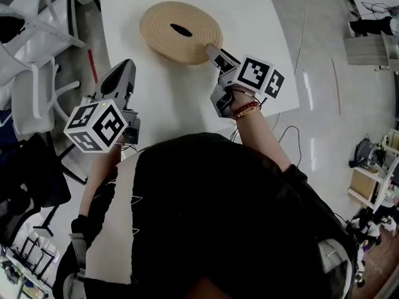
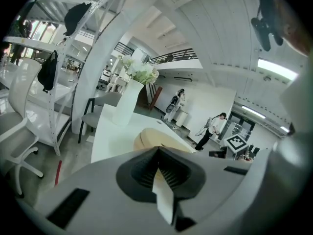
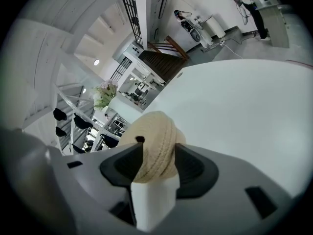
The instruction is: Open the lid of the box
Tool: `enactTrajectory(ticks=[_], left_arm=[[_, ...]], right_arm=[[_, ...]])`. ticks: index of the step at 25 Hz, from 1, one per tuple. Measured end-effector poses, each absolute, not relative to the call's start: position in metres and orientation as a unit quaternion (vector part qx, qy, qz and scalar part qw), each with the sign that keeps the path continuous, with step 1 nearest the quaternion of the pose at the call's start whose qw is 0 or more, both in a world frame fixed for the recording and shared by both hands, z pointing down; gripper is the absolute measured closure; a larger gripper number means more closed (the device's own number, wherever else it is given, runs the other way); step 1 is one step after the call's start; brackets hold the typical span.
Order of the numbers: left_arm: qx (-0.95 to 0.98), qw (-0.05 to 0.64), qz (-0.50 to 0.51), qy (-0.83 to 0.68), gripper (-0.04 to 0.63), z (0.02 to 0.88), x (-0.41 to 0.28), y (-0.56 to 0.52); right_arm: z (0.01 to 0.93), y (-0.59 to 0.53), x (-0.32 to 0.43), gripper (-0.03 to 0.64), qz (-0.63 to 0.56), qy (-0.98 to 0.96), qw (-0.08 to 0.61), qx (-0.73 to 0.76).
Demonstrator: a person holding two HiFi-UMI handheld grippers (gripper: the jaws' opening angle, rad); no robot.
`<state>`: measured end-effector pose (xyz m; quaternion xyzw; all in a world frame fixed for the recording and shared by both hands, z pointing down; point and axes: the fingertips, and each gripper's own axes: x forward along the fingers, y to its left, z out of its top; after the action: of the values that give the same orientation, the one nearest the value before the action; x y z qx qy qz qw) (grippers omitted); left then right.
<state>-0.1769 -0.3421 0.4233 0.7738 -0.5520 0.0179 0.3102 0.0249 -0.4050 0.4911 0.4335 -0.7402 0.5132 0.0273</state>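
A round woven straw box [image 1: 181,31] with a dark slot in its lid lies flat on the white table [image 1: 255,17]. My right gripper [image 1: 211,50] is at the box's near right edge. In the right gripper view the jaws stand wide apart, with the box's rim [image 3: 154,141] between them and filling the gap. My left gripper [image 1: 126,67] hovers off the table's left edge, well short of the box. Its jaws meet in the left gripper view, shut on nothing [image 2: 157,153], and the box [image 2: 156,138] shows beyond them.
White chairs [image 1: 37,73] crowd the floor left of the table. A tall white vase with flowers [image 2: 128,102] stands at the table's far end. A cable [image 1: 305,17] runs over the floor on the right. People [image 2: 215,129] stand far off in the hall.
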Motion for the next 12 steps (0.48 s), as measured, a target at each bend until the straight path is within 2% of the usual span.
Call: enactTrajectory(ticks=[6, 12], left_arm=[[0.781, 0.308, 0.018, -0.543, 0.584, 0.4183, -0.1734, -0.3418], [0.786, 0.311, 0.019, -0.534, 0.584, 0.4197, -0.1684, -0.3384]], right_arm=[[0.4942, -0.4039, 0.0320, 0.435, 0.506, -0.732, 0.039, 0.455], [0.4940, -0.4042, 0.0348, 0.440, 0.514, -0.719, 0.019, 0.467]])
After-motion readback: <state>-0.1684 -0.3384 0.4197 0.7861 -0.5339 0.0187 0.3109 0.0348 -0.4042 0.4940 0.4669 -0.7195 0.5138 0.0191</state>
